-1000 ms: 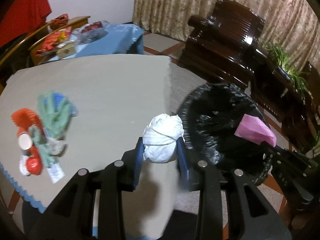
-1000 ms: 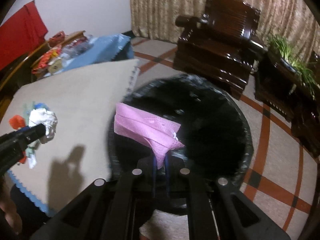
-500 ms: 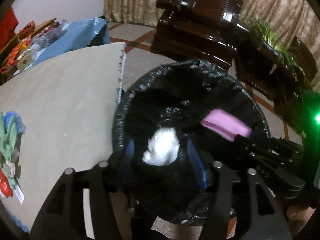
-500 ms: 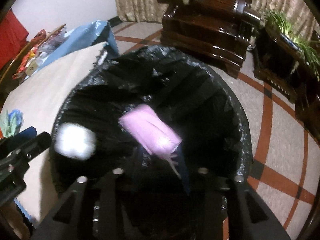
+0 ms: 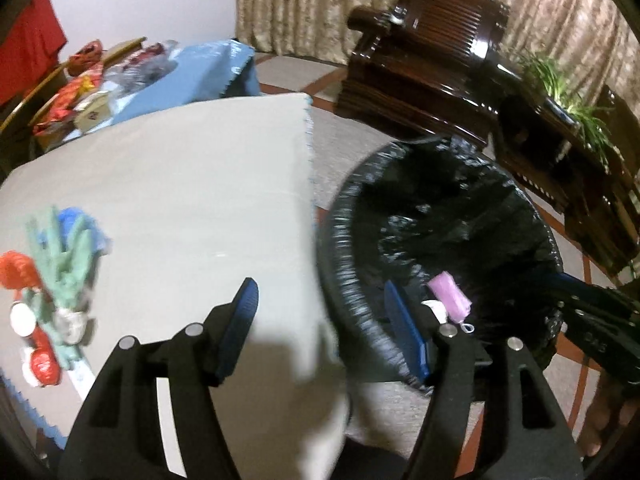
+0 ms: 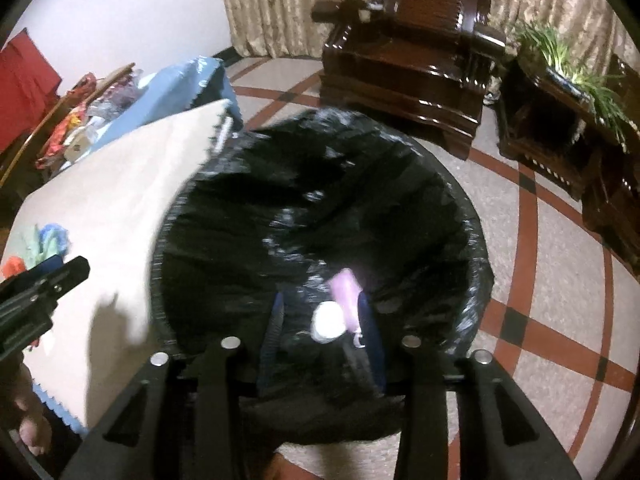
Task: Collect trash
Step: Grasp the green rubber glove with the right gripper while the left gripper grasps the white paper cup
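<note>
The bin lined with a black bag (image 5: 460, 216) stands on the floor against the table's right edge. A pink wrapper (image 5: 449, 295) and a white paper wad (image 6: 328, 322) lie loose inside it. My left gripper (image 5: 322, 316) straddles the table edge and the bin rim; its jaws are opening with nothing between them. My right gripper (image 6: 323, 322) hangs over the bin (image 6: 360, 200), its jaws also opening, the pads apart from the pink wrapper (image 6: 347, 292) far below. A heap of red, green and blue trash (image 5: 52, 280) lies on the beige table (image 5: 180, 184) at the left.
A dark wooden armchair (image 6: 408, 52) and a plant stand (image 6: 560, 92) stand behind the bin on the tiled floor. A blue-covered table with clutter (image 5: 132, 80) is at the back left. A hand (image 5: 608, 420) holds the right gripper (image 5: 592, 312).
The white wad and the pink wrapper left the grippers and dropped into the bin. Both jaws widened. My left gripper swung over the bin, then back toward the table edge.
</note>
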`<state>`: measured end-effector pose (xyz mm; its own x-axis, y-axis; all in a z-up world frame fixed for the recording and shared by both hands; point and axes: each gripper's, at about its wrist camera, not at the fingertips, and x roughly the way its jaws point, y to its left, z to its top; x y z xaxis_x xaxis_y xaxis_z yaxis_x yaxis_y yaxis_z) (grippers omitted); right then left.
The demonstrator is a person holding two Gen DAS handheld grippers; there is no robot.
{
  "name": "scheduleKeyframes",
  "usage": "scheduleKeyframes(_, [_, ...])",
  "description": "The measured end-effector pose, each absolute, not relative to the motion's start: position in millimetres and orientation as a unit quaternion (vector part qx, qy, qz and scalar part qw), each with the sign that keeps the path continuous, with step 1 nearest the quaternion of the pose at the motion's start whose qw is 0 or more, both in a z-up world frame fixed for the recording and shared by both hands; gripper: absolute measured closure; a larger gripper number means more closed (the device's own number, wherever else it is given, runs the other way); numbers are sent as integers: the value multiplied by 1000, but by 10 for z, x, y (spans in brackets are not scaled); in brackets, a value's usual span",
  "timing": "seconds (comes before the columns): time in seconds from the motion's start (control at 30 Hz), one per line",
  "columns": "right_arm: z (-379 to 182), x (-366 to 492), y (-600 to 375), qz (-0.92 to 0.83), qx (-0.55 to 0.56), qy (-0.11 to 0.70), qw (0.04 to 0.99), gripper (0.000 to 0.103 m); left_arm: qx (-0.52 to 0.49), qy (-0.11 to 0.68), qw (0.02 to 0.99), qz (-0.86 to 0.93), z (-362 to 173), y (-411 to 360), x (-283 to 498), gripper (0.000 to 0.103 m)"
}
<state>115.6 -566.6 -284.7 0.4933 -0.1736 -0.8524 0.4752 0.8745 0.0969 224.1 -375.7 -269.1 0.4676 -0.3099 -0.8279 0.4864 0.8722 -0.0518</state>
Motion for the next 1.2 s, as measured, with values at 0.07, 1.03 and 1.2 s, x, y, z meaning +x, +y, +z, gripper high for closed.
scheduleKeyframes(0.07, [-2768,1156,-5491,-183,166,457,854,62,96,454,856,-226,-2624,-3570,2237,35])
scheduleKeyframes(1.03, [-2596,2140,-2305,-10,66,448,892,60,26,431,900,-53,-2478,31,2670,17])
scheduleKeyframes(1.2, [-2663,2296,-2019,-6,60,445,894,60,6,440,896,-55,-2617,288,2784,17])
